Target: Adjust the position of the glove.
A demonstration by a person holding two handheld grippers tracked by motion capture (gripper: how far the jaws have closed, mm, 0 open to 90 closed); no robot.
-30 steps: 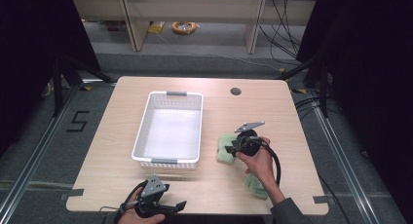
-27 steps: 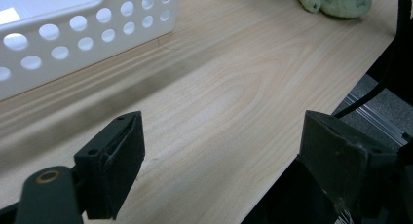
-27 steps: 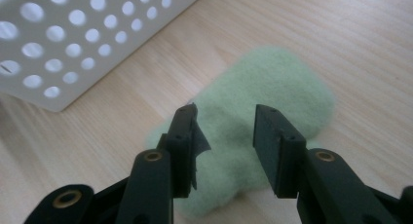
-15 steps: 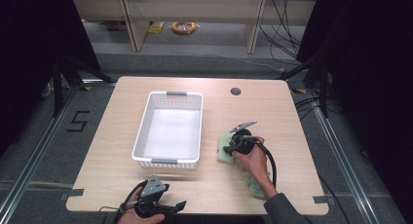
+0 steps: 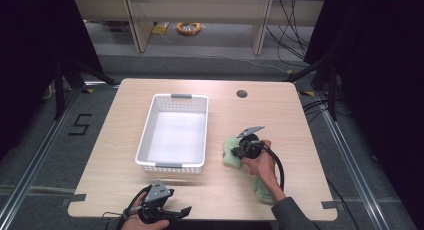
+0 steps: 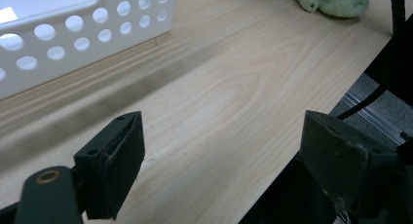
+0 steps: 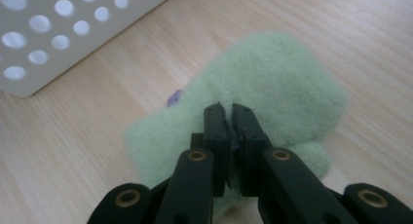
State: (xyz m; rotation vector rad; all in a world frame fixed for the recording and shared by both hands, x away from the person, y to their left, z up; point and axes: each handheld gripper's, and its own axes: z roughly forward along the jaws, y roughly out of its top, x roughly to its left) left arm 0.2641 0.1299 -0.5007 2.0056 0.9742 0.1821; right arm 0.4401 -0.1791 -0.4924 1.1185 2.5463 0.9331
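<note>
The basket [image 5: 172,132] sits just left of the cloth [image 7: 253,87], which the right tongs [image 7: 230,112], now lower, pinch, while the left tongs [image 6: 219,151] gape wide.

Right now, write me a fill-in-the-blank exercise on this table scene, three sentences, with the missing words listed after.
1. The right claw is shut on the pale ____ cloth.
2. The white basket with round holes in its walls holds ____.
3. The left claw hovers at the table's near edge with its jaws ____.

Missing words: green; nothing; open
</note>
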